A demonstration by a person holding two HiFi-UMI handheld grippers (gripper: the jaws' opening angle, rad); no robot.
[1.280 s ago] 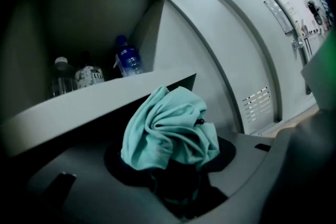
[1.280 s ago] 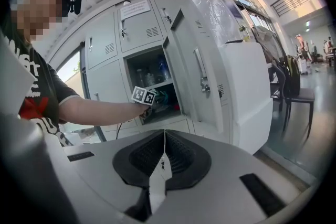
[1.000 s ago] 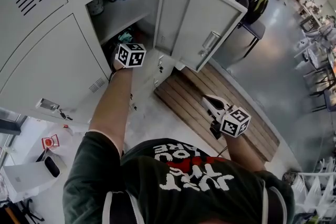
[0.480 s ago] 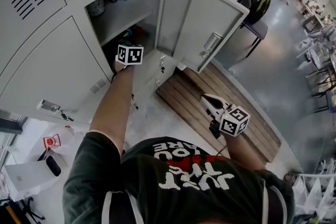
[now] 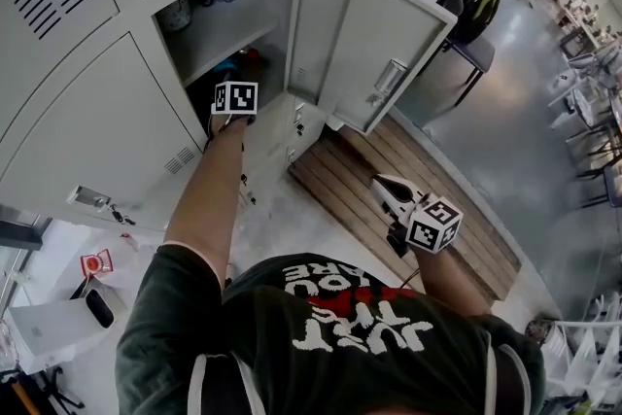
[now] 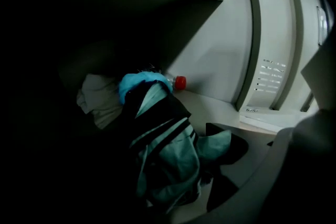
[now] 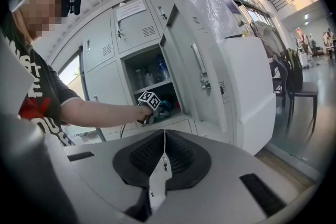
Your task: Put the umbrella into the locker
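We are at the letting-go; the locker [image 5: 258, 0] stands open ahead of the left claw [image 7: 156, 110], which reaches into its lower compartment under the shelf, while the door [image 5: 374, 49] hangs out on that claw's right, clear of the arm. The right claw [image 7: 164, 157] waits well back and low with its jaws pressed together on nothing.

The umbrella [image 6: 163, 155], a folded teal-and-black bundle, lies on the compartment floor directly before the left claw and between its jaws; those jaws have just been opening and now stand wide, so we judge that nothing is being squeezed. One loose teal flap lies against the pad on the claw's right, and that is the thing to mind.

To finish well, we keep the jaws spread and draw the claw straight back along the line it points, with no twist, so that the flap slides off instead of hauling the bundle over the sill; if the fabric follows, we stop and lift the claw a little first.

Beyond the umbrella, further from the claw, sit a pale cloth [image 6: 97, 105], a blue wad [image 6: 142, 81] and a bottle's red cap [image 6: 180, 82]; we need not touch them, since the umbrella looks to lie far enough in already.
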